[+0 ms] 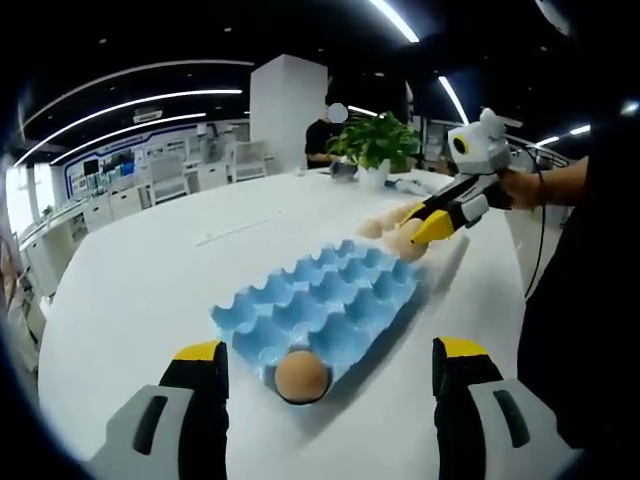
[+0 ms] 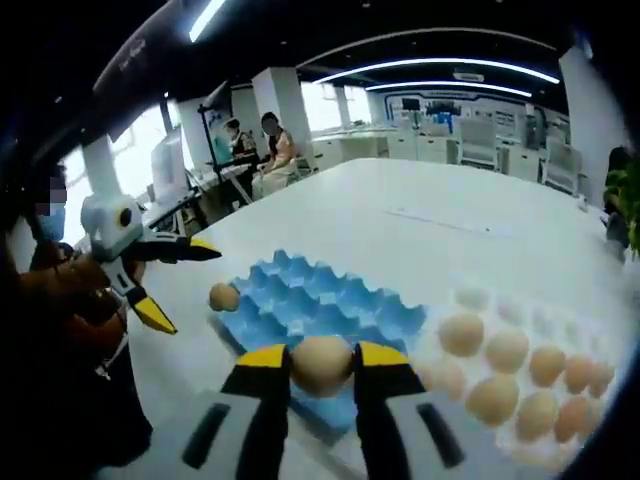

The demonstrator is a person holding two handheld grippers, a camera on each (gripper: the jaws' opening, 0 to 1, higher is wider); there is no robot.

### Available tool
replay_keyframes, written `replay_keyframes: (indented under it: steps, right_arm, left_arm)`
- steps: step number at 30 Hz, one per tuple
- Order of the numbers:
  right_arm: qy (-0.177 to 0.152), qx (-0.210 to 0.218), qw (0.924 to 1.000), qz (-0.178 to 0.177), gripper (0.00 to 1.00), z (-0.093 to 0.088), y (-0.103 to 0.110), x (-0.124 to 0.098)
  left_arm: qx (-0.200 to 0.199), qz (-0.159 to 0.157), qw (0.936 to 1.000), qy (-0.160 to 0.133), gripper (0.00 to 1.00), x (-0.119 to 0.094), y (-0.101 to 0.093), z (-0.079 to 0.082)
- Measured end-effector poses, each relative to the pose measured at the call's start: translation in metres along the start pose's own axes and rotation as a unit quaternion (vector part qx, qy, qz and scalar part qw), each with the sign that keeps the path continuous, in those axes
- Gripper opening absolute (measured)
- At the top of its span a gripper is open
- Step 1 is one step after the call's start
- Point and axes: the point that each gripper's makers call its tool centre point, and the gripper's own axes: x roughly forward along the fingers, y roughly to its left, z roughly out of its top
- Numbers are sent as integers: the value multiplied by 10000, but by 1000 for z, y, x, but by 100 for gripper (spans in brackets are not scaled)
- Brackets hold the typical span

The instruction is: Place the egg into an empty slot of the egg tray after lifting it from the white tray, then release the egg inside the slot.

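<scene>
Holding an egg (image 2: 321,364) between their yellow tips, the right tongs (image 2: 321,366) sit clamped on it above the near edge of the blue egg tray (image 2: 320,305); in the left gripper view the same tongs (image 1: 432,228) appear at the far end of that tray (image 1: 320,305), over the spot where the spare eggs lie. The left tongs (image 1: 330,385) stand wide apart with nothing between them, at the opposite end of the egg tray, and are seen again in the right gripper view (image 2: 170,285) hanging clear of it. One egg (image 1: 301,376) already occupies a corner slot of the egg tray at the end nearest the left tongs; the other slots look empty. The white tray (image 2: 590,345) lies just beside the egg tray on the desk (image 2: 420,215) and carries a number of eggs. Judged risks: the held egg is gripped by its sides only, so a squeeze too firm could crack it and one too slack could let it slip onto the egg tray's ridges. Releasing before it is seated in a hollow could let it roll off onto the desk.
</scene>
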Motion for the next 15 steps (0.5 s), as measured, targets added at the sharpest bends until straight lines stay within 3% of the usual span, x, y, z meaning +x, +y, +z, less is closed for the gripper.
replay_keyframes:
  steps: [7,15]
  right_arm:
    - [23,-288,9982,532,24,9,36,30]
    - [53,-529,9947,882,24,12,62,55]
  left_arm:
    - [10,16,10000,33,84,-2,1,-3]
    - [11,10,10000,47,84,-3,1,-5]
